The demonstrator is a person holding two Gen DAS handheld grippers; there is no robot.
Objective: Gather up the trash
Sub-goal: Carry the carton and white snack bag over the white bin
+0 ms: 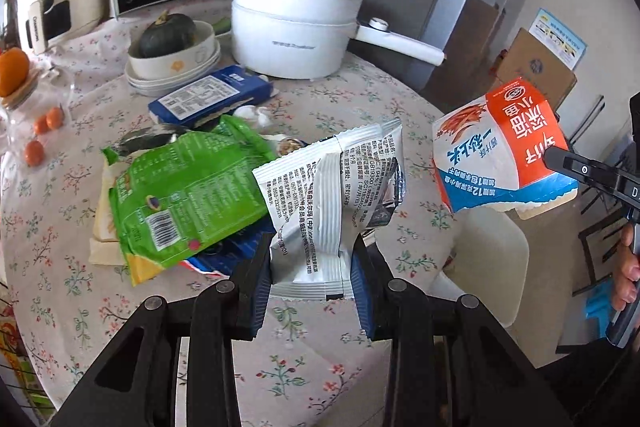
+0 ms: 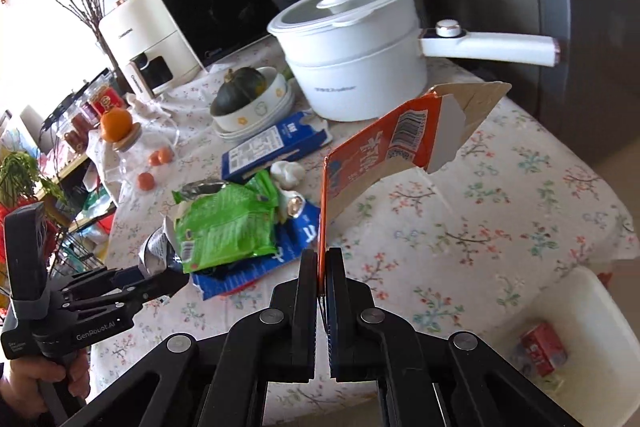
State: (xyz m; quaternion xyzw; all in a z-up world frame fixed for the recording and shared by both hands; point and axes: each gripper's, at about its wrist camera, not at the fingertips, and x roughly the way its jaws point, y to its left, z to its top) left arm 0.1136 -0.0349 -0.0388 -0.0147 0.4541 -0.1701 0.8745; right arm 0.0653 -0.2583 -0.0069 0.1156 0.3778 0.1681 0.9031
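- Two pieces of trash already lifted clear of the desk [image 1: 400, 99], one per hand-held gripper; carry-off step in hand, as judged from both loads hanging in the air.
- Left hand-held gripper [image 1: 311, 269] clamped on a silver-white snack wrapper [image 1: 332, 195], jaws partly apart with the crumpled foil wedged between the pads, wrapper standing up toward 12 o'clock from the fingers.
- Right hand-held gripper [image 2: 322, 277] pinched nearly flat on the thin edge of an orange and white carton [image 2: 384, 155], flattened, torn open, flap sticking out toward 2 o'clock.
- Same carton seen from the left wrist at 3 o'clock, printed with red and blue panels, held by black fingertips.
- Next move, by judgement: swing both loads to the white bin [image 2: 592, 331] just past the desk edge at 4 o'clock in the right view, a red packet [image 2: 544, 349] already inside; then loosen each grip over the opening.
- Care needed: light wrapper likely to cling or flutter; stiff carton likely to drop cleanly.
- Still on the desk: green bag [image 1: 180, 187] at 9 o'clock of the wrapper, blue milk carton [image 1: 208, 95] beyond it, blue wrapper [image 2: 256, 267] beneath the green bag.
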